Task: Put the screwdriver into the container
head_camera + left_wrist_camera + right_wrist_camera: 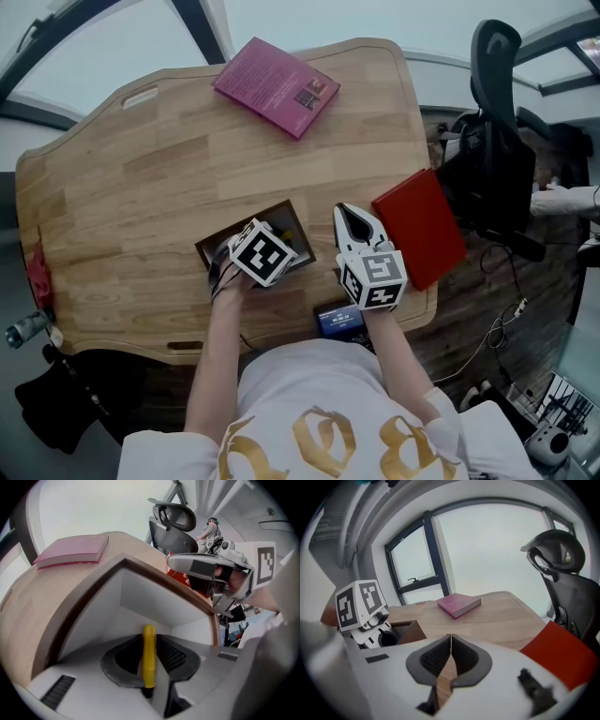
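Note:
The container (242, 225) is a brown open box with white inner walls (154, 597), near the table's front edge. My left gripper (277, 239) points steeply down into it, its marker cube above the box. Between its pads (149, 637) stands the yellow screwdriver handle (148, 653), upright and gripped, inside the box's opening; the shaft is hidden. My right gripper (354, 217) rests just to the right of the box, over bare wood. Its jaws (451, 641) are shut with nothing between them. The box's corner (405, 630) also shows in the right gripper view.
A magenta book (276, 85) lies at the table's far side. A red book (419, 227) lies at the right edge, close to my right gripper. A small blue device (339, 319) sits at the front edge. A black office chair (497, 112) stands beyond the table (141, 187).

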`<control>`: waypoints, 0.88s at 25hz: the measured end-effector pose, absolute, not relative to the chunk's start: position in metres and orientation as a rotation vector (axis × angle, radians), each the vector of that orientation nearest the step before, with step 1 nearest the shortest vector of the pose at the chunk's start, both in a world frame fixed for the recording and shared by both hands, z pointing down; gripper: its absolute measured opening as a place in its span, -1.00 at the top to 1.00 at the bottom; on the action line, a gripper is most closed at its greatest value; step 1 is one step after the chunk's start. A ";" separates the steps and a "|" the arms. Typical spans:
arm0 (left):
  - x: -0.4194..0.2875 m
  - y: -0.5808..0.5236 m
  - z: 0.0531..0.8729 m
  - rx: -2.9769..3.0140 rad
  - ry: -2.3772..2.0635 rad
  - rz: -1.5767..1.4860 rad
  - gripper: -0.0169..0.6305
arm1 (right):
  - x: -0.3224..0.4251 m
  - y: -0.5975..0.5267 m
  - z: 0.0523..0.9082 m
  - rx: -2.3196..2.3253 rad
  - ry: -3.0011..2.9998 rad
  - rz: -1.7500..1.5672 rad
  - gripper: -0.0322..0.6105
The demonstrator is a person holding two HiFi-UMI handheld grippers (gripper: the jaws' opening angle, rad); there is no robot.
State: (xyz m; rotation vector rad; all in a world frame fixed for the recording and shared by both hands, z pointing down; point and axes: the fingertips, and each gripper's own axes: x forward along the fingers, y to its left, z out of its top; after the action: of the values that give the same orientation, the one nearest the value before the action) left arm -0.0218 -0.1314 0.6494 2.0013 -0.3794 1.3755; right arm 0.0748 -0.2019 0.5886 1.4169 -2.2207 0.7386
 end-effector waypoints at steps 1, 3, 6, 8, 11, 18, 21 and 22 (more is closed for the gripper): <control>-0.022 -0.131 0.649 2.003 -0.379 1.375 0.69 | 0.075 -0.202 0.589 1.418 -2.220 0.739 0.80; -0.022 -0.132 0.650 2.005 -0.378 1.375 0.68 | 0.076 -0.202 0.589 1.420 -2.218 0.739 0.80; -0.022 -0.131 0.650 2.005 -0.381 1.377 0.65 | 0.078 -0.202 0.587 1.426 -2.217 0.736 0.80; -0.023 -0.132 0.650 2.005 -0.385 1.381 0.60 | 0.079 -0.202 0.586 1.431 -2.216 0.735 0.80; -0.022 -0.132 0.649 2.013 -0.386 1.383 0.58 | 0.079 -0.200 0.584 1.438 -2.217 0.733 0.80; -0.017 -0.135 0.642 2.025 -0.412 1.330 0.56 | 0.078 -0.200 0.577 1.450 -2.222 0.724 0.80; -0.017 -0.136 0.639 2.043 -0.423 1.328 0.56 | 0.077 -0.199 0.573 1.454 -2.228 0.717 0.80; -0.018 -0.136 0.637 2.047 -0.430 1.326 0.56 | 0.077 -0.199 0.572 1.455 -2.230 0.714 0.80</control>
State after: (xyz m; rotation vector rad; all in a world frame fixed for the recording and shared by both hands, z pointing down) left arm -0.0180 -0.1363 0.6368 2.0474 -0.4304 1.3256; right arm 0.0766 -0.1988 0.5717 1.4550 -2.2303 0.7140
